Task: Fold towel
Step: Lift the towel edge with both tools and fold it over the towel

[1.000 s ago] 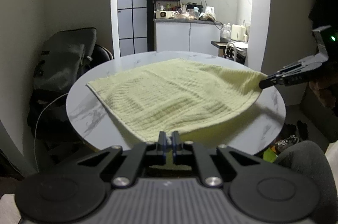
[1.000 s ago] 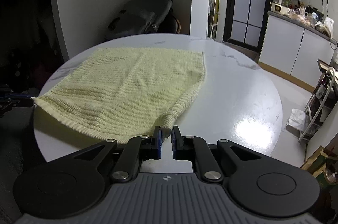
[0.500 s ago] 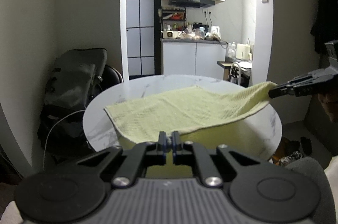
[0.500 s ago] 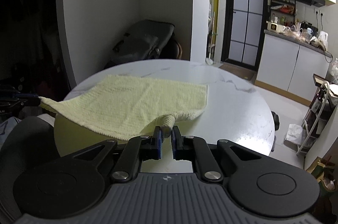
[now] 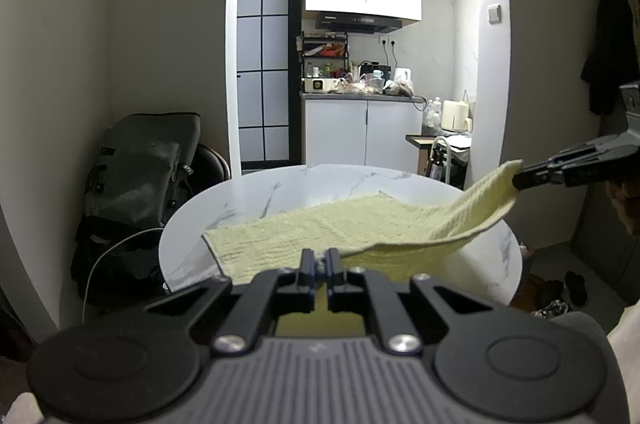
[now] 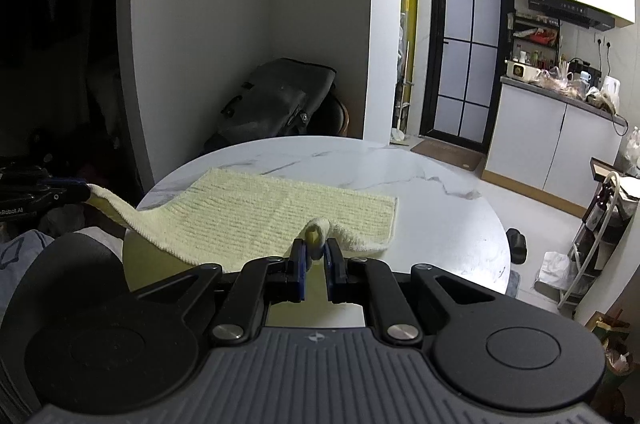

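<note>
A pale yellow waffle towel [image 5: 340, 228] lies partly on a round white marble table [image 5: 280, 184], its near edge lifted off the surface. My left gripper [image 5: 319, 258] is shut on one near corner. The other near corner is pinched in my right gripper [image 6: 315, 250], which is shut with a fold of cloth bulging between its blue pads. In the left wrist view the right gripper [image 5: 520, 178] holds its corner high at the right. Seen from the right wrist, the left gripper [image 6: 82, 191] holds its corner at the far left. The far half of the towel [image 6: 288, 200] rests flat.
A dark backpack [image 5: 140, 164] sits on a chair left of the table. Behind are a kitchen counter [image 5: 360, 96] with clutter and a black-framed door [image 6: 466, 44]. A small rack [image 6: 600, 220] stands at the right, and shoes [image 5: 560, 292] lie on the floor.
Both grippers have risen and pulled back with their corners. The towel's near edge has lifted off the table, and less cloth lies flat than a second ago.
</note>
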Action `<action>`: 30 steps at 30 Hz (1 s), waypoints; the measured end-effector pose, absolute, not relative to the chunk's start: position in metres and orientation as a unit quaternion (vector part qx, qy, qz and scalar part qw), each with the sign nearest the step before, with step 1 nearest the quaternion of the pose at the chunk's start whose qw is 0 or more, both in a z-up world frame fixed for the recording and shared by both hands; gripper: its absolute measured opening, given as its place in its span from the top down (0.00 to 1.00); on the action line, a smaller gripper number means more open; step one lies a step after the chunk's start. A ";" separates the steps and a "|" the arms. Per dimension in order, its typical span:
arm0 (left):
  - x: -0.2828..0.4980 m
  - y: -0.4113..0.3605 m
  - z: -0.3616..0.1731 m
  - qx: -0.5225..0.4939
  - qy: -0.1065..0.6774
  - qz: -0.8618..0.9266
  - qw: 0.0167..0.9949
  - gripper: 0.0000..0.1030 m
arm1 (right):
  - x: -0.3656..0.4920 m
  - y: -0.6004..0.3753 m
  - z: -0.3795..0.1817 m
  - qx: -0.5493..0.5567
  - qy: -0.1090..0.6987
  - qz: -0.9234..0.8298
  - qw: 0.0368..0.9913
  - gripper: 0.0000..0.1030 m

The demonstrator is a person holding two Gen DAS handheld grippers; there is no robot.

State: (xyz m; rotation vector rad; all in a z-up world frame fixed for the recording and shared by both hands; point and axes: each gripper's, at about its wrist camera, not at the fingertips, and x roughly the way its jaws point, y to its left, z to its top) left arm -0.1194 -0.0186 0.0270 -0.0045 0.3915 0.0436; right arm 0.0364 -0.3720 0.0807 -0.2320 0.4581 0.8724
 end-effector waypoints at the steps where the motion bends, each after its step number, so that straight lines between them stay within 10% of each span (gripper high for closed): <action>1: -0.119 -0.018 0.026 -0.003 0.195 0.022 0.981 0.95 | 0.037 -0.371 0.081 -0.111 0.219 0.417 0.875 0.90; 30: -0.064 0.020 0.043 -0.024 0.200 0.031 0.979 0.95 | 0.099 -0.324 0.097 -0.100 0.232 0.409 0.877 0.90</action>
